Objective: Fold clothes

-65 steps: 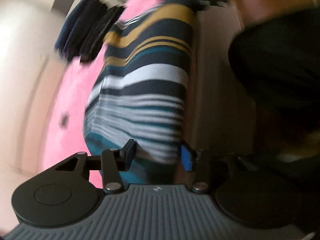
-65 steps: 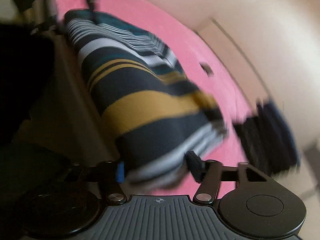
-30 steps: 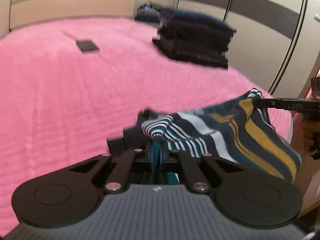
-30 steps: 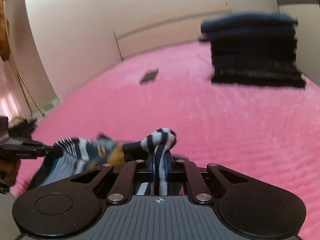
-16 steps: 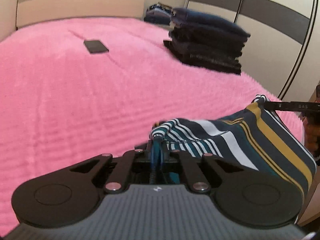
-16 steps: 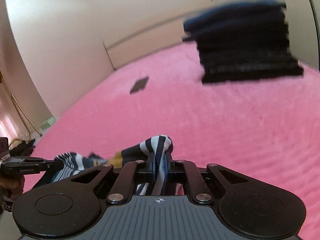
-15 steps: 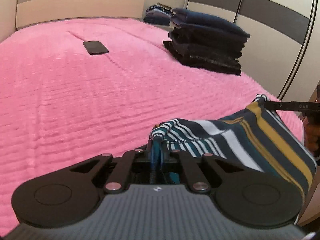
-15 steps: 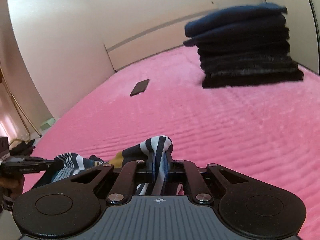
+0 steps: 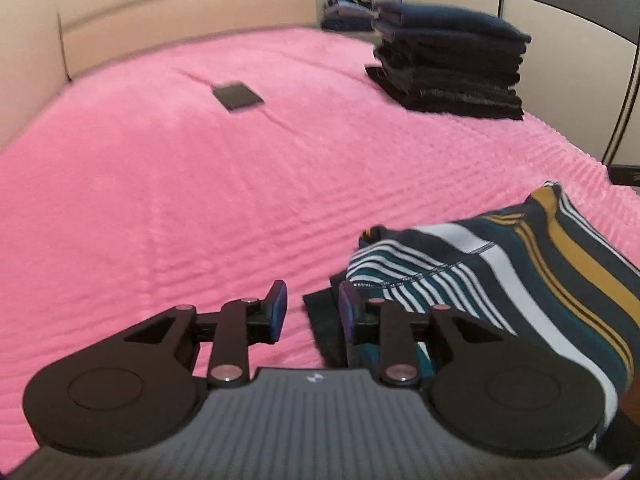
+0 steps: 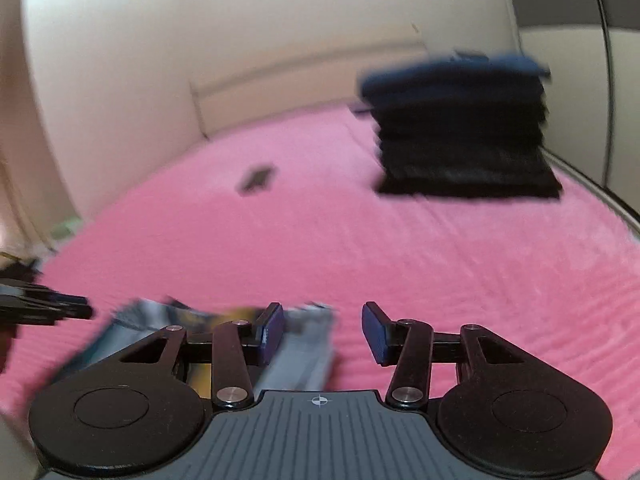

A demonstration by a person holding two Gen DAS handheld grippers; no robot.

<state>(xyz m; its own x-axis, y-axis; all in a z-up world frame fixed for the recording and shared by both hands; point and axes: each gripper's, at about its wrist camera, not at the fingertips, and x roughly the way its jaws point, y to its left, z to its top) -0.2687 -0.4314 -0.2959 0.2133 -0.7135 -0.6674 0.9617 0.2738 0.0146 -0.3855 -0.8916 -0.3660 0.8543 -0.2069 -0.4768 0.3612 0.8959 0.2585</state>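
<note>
Left view: my left gripper (image 9: 312,310) has let go; its jaws now stand apart and empty, where half a second ago they pinched the shirt (image 9: 500,276). The shirt lies at lower right on the bed (image 9: 160,200), its edge touching the right-hand jaw. Right view, blurred: my right gripper (image 10: 323,330) is likewise released, the shirt (image 10: 304,344) lying at lower left. I judge the garment laid down, ready for folding. No legible writing.

A pink ribbed bedspread-covered bed (image 9: 168,184) carries a striped garment (image 9: 500,272) at its near edge, a dark flat phone (image 9: 237,96) mid-bed, and a stack of dark folded clothes (image 9: 448,64) near its far right corner.
</note>
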